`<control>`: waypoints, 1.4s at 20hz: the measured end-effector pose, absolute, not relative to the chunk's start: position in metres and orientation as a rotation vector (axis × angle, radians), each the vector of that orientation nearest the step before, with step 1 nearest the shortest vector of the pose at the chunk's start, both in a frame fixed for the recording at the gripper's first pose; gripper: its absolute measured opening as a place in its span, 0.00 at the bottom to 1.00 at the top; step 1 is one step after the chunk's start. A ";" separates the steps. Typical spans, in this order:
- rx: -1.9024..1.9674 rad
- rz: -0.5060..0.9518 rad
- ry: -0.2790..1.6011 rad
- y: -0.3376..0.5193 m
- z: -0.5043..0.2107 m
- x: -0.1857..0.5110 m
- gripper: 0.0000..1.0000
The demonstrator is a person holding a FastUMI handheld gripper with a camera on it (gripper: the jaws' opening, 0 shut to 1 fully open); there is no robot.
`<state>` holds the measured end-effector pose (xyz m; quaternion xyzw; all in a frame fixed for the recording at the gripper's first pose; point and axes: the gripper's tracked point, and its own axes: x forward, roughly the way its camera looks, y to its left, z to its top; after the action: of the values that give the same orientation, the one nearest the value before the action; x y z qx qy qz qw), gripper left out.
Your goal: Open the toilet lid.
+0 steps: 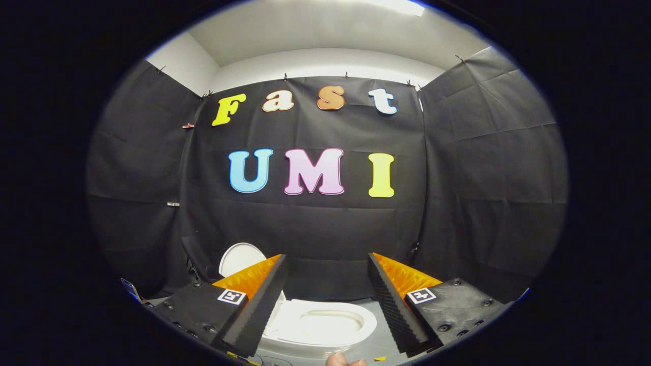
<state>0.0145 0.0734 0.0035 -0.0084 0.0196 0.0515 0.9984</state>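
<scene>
A white toilet stands on the floor below and between my fingers; its seat ring and bowl [321, 323] show from above. Its round white lid [240, 257] stands raised at the back of the bowl, partly hidden behind my left finger [257, 300]. My gripper [325, 258] is open, its fingers spread wide with nothing between them, and it hovers above the bowl, apart from the lid.
Black cloth walls [315, 229] close the booth behind and on both sides of the toilet. Grey floor [379, 345] shows around the bowl. A person's fingertip [342, 360] pokes in just below the bowl. A small yellow scrap [379, 359] lies on the floor.
</scene>
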 end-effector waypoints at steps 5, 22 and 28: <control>-0.014 0.054 0.039 0.047 -0.005 0.002 0.99; -0.034 -0.004 0.022 0.028 -0.003 -0.004 0.99; -0.030 -0.013 0.017 0.026 -0.001 -0.004 0.99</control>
<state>-0.0036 0.0256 -0.0007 -0.0148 0.0084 -0.0064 0.9998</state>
